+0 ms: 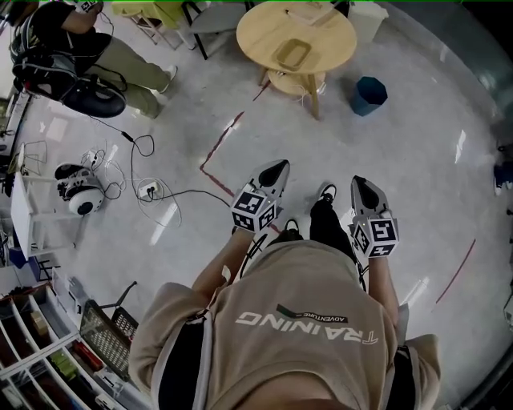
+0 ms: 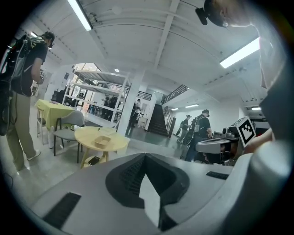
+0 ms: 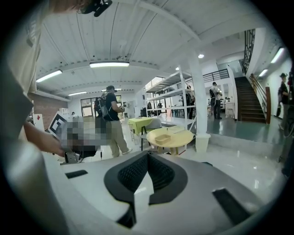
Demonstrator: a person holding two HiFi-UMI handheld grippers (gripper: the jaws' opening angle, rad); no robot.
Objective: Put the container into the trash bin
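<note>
A shallow tan container point(image 1: 292, 54) lies on the round wooden table point(image 1: 321, 24) at the top of the head view. To the right of the table, a dark blue trash bin point(image 1: 369, 94) stands on the floor. My left gripper point(image 1: 276, 168) and right gripper point(image 1: 360, 186) are held side by side in front of my body, well short of the table, and both are shut and empty. The left gripper view has the container point(image 2: 102, 141) on the table point(image 2: 112, 146) ahead and to the left of the shut jaws point(image 2: 146, 157). The right gripper view has the container point(image 3: 162, 137) just beyond the shut jaws point(image 3: 148, 156).
A person point(image 1: 96, 48) with a backpack stands at the far left. Cables and a white device point(image 1: 78, 189) lie on the floor to the left. Shelving point(image 1: 40, 344) fills the lower left corner. A grey chair point(image 2: 69, 126) and a yellow-clothed table point(image 2: 50, 110) stand behind the round table.
</note>
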